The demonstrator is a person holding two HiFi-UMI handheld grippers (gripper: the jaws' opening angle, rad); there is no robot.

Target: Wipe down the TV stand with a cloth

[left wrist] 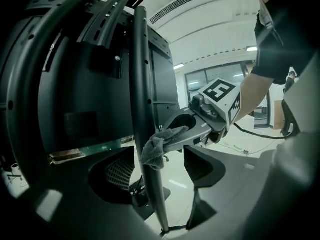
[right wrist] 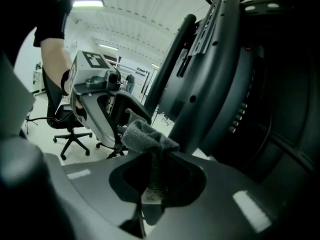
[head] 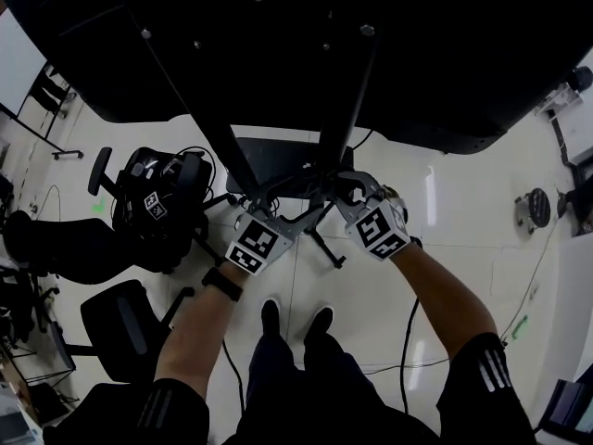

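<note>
The black TV stand has slanted poles (head: 347,109) under a large dark screen (head: 278,26). In the left gripper view one pole (left wrist: 145,84) runs up between my left gripper's (left wrist: 157,156) jaws, which stand open on either side of it. My right gripper (right wrist: 152,169) is shut on a grey cloth (right wrist: 147,136), and the cloth (left wrist: 156,148) is pressed against that same pole. In the head view both grippers meet at the poles, left gripper (head: 283,209) beside right gripper (head: 338,193).
Black office chairs (head: 153,202) (head: 125,327) stand at the left on the pale floor. The stand's base (head: 269,160) lies under the grippers. Cables (head: 408,341) trail near the person's feet (head: 296,318). A round device (head: 537,209) sits at the right.
</note>
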